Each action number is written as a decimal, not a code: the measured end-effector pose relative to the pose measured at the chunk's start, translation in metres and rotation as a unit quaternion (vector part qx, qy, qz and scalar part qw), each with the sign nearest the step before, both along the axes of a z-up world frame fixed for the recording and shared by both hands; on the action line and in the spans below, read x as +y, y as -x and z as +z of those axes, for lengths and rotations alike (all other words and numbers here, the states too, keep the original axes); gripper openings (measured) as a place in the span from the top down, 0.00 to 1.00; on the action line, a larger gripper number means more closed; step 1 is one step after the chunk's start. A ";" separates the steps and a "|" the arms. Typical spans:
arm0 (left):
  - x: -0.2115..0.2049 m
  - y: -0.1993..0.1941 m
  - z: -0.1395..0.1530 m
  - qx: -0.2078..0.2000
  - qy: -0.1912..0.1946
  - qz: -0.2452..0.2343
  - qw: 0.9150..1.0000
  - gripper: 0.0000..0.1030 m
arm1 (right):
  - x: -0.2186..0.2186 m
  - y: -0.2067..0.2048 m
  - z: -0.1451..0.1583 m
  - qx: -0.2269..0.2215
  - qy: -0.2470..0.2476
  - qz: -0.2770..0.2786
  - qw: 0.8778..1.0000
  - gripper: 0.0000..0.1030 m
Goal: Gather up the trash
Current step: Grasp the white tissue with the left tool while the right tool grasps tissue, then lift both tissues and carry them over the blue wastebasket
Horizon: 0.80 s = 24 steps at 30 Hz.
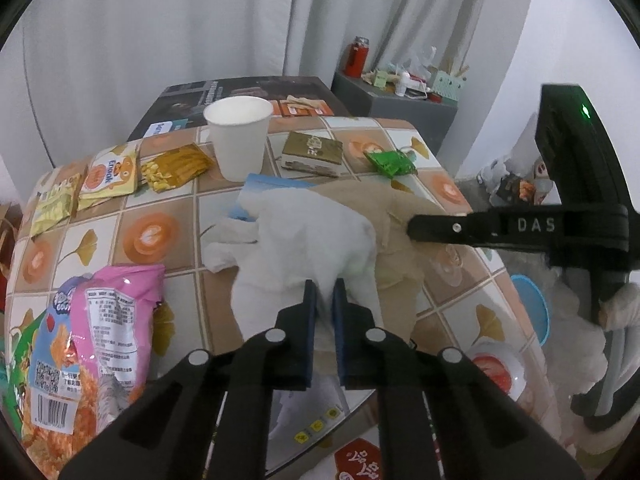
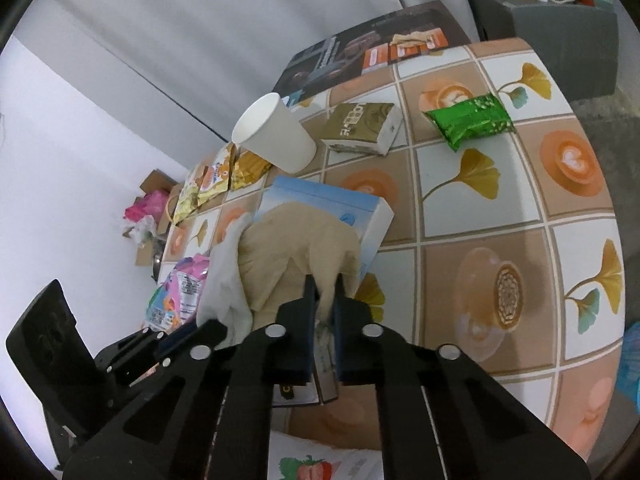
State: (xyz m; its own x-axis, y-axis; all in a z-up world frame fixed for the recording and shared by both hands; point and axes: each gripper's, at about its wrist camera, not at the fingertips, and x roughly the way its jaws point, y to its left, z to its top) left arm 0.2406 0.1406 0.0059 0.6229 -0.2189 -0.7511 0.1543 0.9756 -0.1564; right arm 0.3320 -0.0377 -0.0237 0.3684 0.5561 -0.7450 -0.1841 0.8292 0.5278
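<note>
A crumpled white tissue (image 1: pixel 304 236) lies mid-table, and my left gripper (image 1: pixel 325 290) is shut on a fold at its near edge. Beside it on the right is a crumpled tan tissue (image 2: pixel 296 248), draped over a blue tissue box (image 2: pixel 340 204). My right gripper (image 2: pixel 325 286) is shut on the near edge of the tan tissue. In the left wrist view the right gripper (image 1: pixel 412 227) comes in from the right, its tip on the tan tissue (image 1: pixel 400 264). The white tissue (image 2: pixel 228 292) bunches at the tan one's left.
On the tiled tablecloth (image 2: pixel 480 208) stand a white paper cup (image 1: pixel 238 142), a brown tissue pack (image 1: pixel 312 154), a green wrapper (image 1: pixel 390 162), yellow snack wrappers (image 1: pixel 176 166) and a pink snack bag (image 1: pixel 108 320). A blue round container (image 1: pixel 530 308) sits below the table's right edge.
</note>
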 end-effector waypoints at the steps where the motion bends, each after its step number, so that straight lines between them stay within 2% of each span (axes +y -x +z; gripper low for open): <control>1: 0.001 0.002 0.002 -0.003 0.003 0.003 1.000 0.93 | 0.001 0.000 0.001 -0.003 -0.001 0.000 1.000 0.98; 15: 0.034 0.029 0.049 -0.065 0.055 0.048 0.995 0.93 | -0.001 0.016 0.043 -0.056 -0.044 -0.006 0.997 1.00; 24: 0.041 0.043 0.067 -0.088 0.056 0.064 0.992 0.93 | -0.009 0.028 0.070 -0.085 -0.063 -0.013 0.994 1.00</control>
State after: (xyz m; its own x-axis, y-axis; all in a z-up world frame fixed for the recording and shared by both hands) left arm 0.1972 0.1816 0.0731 0.7707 -0.2062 -0.6030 0.0653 0.9668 -0.2471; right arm 0.3042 -0.0467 0.0465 0.4984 0.6295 -0.5960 -0.2577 0.7641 0.5914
